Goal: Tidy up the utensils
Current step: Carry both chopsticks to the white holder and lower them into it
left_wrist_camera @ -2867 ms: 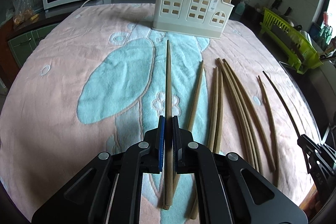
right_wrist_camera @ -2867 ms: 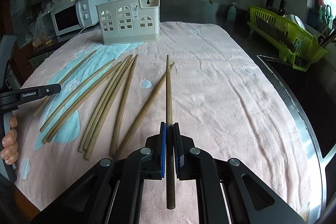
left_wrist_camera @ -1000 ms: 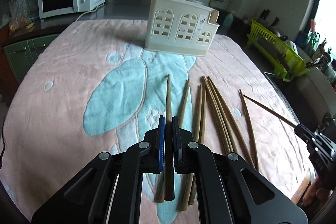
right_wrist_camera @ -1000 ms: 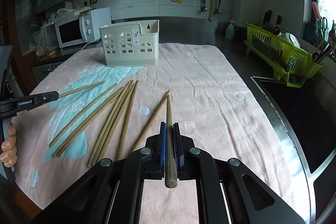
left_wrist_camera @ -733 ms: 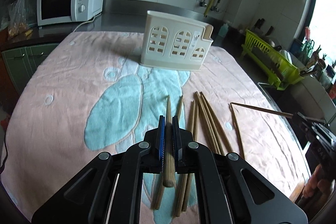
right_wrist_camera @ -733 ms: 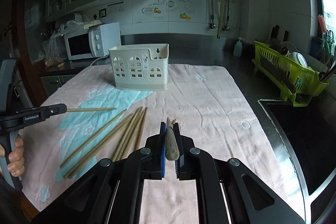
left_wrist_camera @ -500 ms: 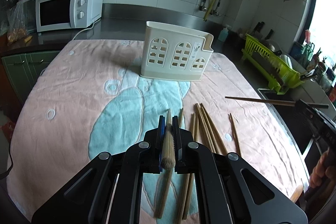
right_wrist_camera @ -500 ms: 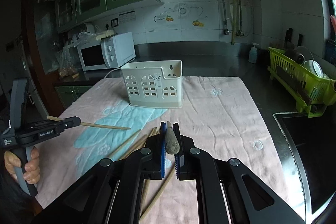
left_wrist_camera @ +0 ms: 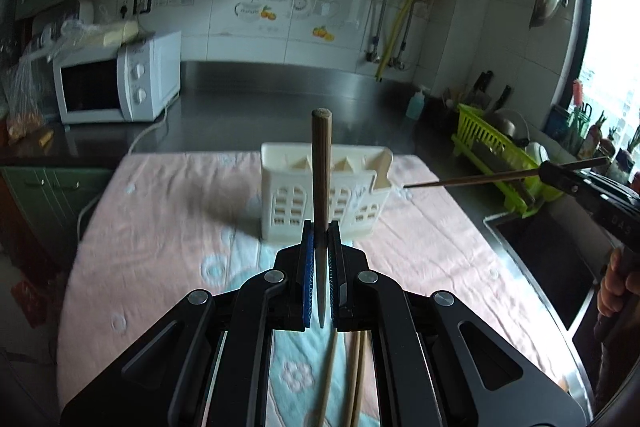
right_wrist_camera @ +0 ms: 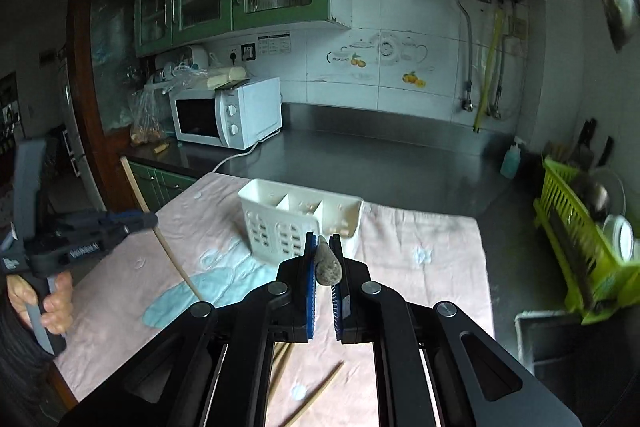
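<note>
Left tool [left_wrist_camera: 319, 269] clamped on a bamboo chopstick [left_wrist_camera: 321, 167], upright; right tool [right_wrist_camera: 323, 267] clamped on another [right_wrist_camera: 327, 265]. Both raised above the towel-covered desk [left_wrist_camera: 160, 227]. Sticks look light, stiff, probably slick; grip mid-shaft. Loose chopsticks [left_wrist_camera: 356, 371] lie near edge. Utensil caddy [right_wrist_camera: 296, 217] toward far edge, seemingly empty.

daylight glare from right window [left_wrist_camera: 616, 39]; blurred, fisheye-bent edges.

Steel counter [left_wrist_camera: 248, 115], pink-and-blue towel [left_wrist_camera: 160, 239] spread on it; cream utensil caddy [left_wrist_camera: 296, 203], loose chopsticks [left_wrist_camera: 354, 379] on towel
</note>
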Demonstrator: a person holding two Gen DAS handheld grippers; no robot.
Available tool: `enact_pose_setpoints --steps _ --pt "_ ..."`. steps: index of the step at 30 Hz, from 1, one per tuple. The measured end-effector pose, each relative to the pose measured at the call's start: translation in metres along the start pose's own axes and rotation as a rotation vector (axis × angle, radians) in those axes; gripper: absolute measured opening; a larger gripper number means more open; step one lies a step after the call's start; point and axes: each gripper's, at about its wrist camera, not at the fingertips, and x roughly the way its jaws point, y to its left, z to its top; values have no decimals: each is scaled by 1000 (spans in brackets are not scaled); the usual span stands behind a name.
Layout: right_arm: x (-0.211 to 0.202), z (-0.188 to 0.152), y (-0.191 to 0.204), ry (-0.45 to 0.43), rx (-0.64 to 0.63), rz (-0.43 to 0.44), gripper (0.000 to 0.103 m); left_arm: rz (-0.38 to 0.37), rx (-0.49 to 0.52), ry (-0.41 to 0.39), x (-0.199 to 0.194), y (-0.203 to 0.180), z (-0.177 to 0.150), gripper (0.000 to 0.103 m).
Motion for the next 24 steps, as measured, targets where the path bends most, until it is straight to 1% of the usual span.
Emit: enact_pose_setpoints --steps 2,8,10,13,17,23,24 --pt "10 13 -5 23 -1 14 6 14 8 -33 -2 -2 20 5" --pt "39 39 -9 61 -55 -16 6 45 14 -152 1 -5 84 5" --pt "50 44 -11 73 -65 -28 6 52 11 -176 8 -5 102 5" --pt "68 50 -17 90 -66 -37 7 87 9 -194 25 -3 118 5" --pt "87 50 -23 119 -64 -26 7 121 1 -184 54 4 128 5" --pt "117 44 -24 172 -59 -8 7 127 -18 -112 94 19 125 6" --pt "121 43 -24 178 -53 -4 7 138 -17 -98 99 21 123 6"
